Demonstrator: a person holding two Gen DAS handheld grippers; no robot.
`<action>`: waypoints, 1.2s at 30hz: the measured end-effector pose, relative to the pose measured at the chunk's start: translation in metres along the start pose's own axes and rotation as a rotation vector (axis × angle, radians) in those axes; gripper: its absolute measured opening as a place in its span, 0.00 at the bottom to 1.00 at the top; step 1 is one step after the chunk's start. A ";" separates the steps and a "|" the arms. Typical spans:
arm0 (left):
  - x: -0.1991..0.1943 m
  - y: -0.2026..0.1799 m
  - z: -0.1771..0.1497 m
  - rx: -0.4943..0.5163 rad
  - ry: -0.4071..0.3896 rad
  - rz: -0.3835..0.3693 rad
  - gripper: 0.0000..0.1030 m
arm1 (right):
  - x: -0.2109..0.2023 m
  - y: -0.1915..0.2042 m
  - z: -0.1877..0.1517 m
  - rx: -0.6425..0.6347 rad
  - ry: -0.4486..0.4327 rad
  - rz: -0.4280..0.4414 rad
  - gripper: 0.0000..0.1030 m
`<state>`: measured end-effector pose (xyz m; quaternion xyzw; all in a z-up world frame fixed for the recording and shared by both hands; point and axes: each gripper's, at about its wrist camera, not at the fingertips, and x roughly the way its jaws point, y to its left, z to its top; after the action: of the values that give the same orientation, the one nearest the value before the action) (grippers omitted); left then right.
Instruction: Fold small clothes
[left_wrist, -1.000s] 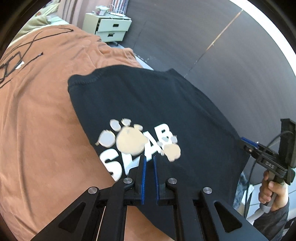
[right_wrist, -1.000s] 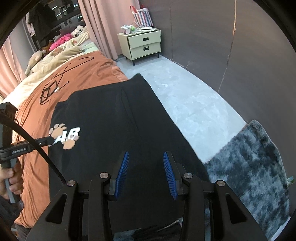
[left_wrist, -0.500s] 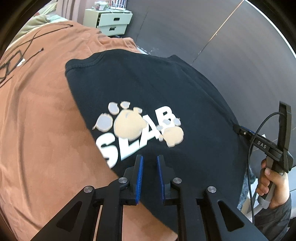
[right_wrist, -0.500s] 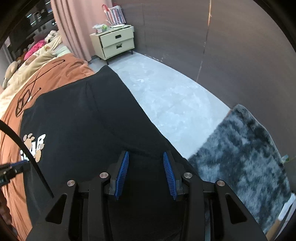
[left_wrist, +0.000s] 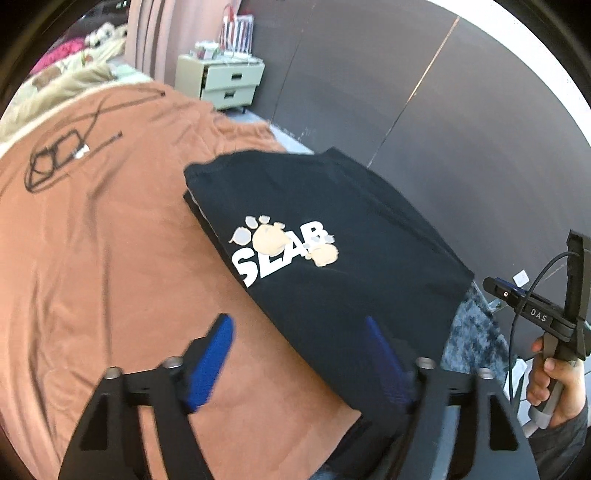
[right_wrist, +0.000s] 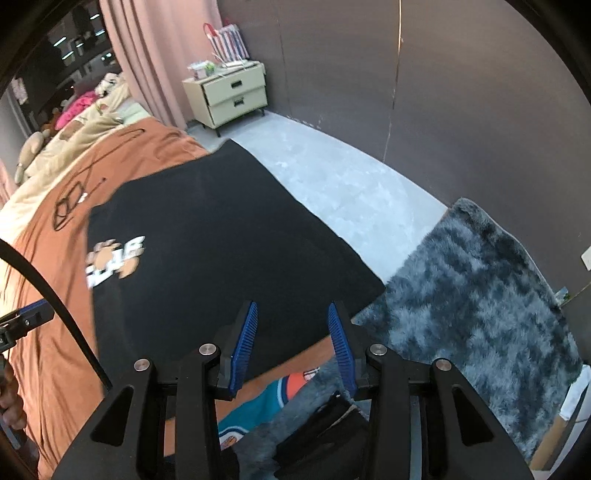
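A black T-shirt (left_wrist: 351, 206) with a white "SLAB" print and tan paw marks lies folded flat on the orange-brown bedspread (left_wrist: 92, 258). My left gripper (left_wrist: 295, 325) hovers over the shirt's near edge. Its jaws are opening wide, and nothing is pinched between them. My right gripper (right_wrist: 292, 308) hangs above the shirt's (right_wrist: 221, 240) near right corner, its jaws also opening and holding nothing. In the left wrist view a hand holds the right gripper (left_wrist: 506, 291) at the far right. The left gripper (right_wrist: 26, 321) shows at the left edge of the right wrist view.
A pale nightstand (right_wrist: 232, 92) stands by the dark wall. A grey shaggy rug (right_wrist: 480, 295) covers the floor right of the bed. A thin black cable (left_wrist: 55, 158) lies on the bedspread. A teal and orange garment (right_wrist: 258, 406) and a black item (right_wrist: 325, 435) lie below my right gripper.
My left jaws, nearly shut over the shirt's print, have swung wide apart and pulled back and up. The right gripper has also backed away from the shirt, widening slightly.
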<state>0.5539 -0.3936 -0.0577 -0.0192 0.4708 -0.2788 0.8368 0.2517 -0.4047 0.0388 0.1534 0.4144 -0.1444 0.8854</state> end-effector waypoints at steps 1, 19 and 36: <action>-0.006 0.000 -0.003 0.007 -0.011 0.005 0.84 | -0.011 0.003 -0.004 0.000 -0.011 0.004 0.47; -0.137 0.007 -0.067 0.078 -0.172 0.049 1.00 | -0.135 0.041 -0.096 -0.006 -0.166 0.043 1.00; -0.252 0.016 -0.181 0.105 -0.330 0.130 1.00 | -0.217 0.069 -0.191 -0.056 -0.261 0.150 1.00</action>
<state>0.3154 -0.2166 0.0332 0.0095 0.3120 -0.2414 0.9188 0.0130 -0.2395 0.1011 0.1391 0.2869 -0.0852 0.9440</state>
